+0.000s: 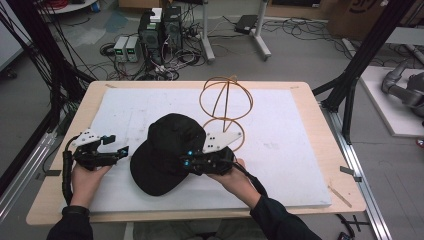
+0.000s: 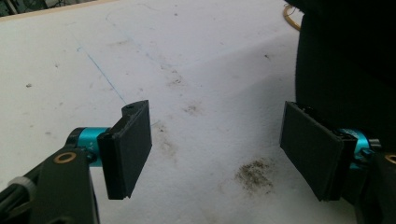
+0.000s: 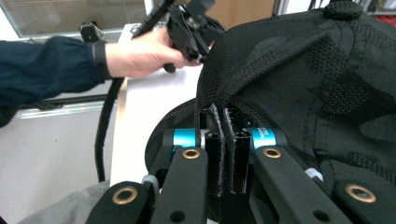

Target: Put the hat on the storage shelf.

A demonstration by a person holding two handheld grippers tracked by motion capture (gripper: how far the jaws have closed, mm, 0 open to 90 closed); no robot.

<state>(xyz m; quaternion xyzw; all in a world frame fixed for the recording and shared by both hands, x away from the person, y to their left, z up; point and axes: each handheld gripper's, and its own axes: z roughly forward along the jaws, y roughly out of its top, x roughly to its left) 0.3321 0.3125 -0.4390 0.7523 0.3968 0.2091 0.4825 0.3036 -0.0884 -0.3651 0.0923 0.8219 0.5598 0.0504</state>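
Cap (image 1: 167, 152), black mesh fabric: looking soft, light, collapsing easily. Right gripper (image 3: 223, 154) jaws pinching folded rim between pads. Left gripper (image 2: 219, 154) jaws gaping empty, cap lying just beside right jaw. Rim seeming best hold.

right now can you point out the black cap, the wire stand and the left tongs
black cap (image 1: 172, 145), high view, on its crown
wire stand (image 1: 225, 97), high view, on its upright middle wire
left tongs (image 2: 217, 149), left gripper view, midway between its open fingertips
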